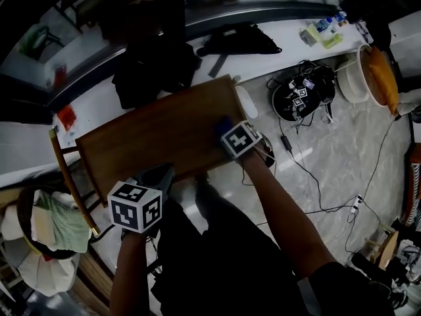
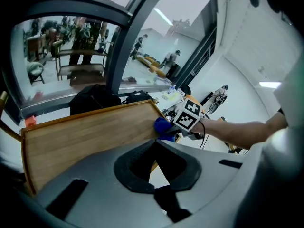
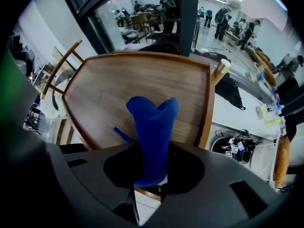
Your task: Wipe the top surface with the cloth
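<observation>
Cloth (image 3: 151, 137) at tabletop's (image 3: 142, 80) near edge, right gripper (image 3: 152, 177) clamped

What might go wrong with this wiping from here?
1. The blue cloth is bunched into a narrow roll in the right hand-held gripper, so strokes may leave strips of the wooden tabletop unwiped.
2. The cloth sits near the tabletop's right edge, so an outward push might slide it off the wood.
3. Cables trail over the floor beside the person, a possible trip hazard.
</observation>
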Available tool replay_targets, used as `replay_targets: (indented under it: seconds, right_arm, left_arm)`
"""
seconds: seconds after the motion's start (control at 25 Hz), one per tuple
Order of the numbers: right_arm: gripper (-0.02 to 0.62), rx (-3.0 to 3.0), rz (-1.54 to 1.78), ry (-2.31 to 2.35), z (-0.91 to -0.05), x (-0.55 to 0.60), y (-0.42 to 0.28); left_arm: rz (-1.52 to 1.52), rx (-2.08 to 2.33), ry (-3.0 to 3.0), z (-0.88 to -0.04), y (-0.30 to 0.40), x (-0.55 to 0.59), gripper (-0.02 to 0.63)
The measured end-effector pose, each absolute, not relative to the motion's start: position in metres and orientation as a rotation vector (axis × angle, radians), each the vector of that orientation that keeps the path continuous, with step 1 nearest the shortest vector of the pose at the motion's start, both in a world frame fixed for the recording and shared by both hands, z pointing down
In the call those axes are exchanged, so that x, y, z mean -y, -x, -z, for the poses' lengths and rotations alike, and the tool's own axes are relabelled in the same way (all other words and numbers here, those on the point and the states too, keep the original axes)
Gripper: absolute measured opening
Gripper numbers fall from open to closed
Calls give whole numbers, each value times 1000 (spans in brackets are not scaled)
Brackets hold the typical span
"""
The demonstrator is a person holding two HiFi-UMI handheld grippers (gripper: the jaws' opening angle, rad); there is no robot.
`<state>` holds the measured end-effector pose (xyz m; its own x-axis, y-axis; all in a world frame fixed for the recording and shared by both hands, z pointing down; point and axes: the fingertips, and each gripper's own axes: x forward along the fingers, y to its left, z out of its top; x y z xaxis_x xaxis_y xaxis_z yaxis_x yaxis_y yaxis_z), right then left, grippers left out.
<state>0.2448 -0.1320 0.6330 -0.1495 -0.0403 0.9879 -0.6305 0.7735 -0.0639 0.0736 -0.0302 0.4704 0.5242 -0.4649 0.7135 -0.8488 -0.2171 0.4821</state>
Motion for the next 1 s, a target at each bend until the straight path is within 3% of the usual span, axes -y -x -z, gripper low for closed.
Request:
replay_targets:
  seconds: [0.6,0.88,1.0]
  right_arm:
    - [101,1438,-520,-719,-629,143,-281]
    - [101,1350,-435,-737,-625,142,-275]
    - [101,1408,-352,-739,-610,138,-241]
  left_arm:
    - [-470,1176,-1800,-459,29,-29,11]
    - [-429,1264,-1734,-451,106,-81,11]
    - [-408,1300,-1709,-450,138,-106,11]
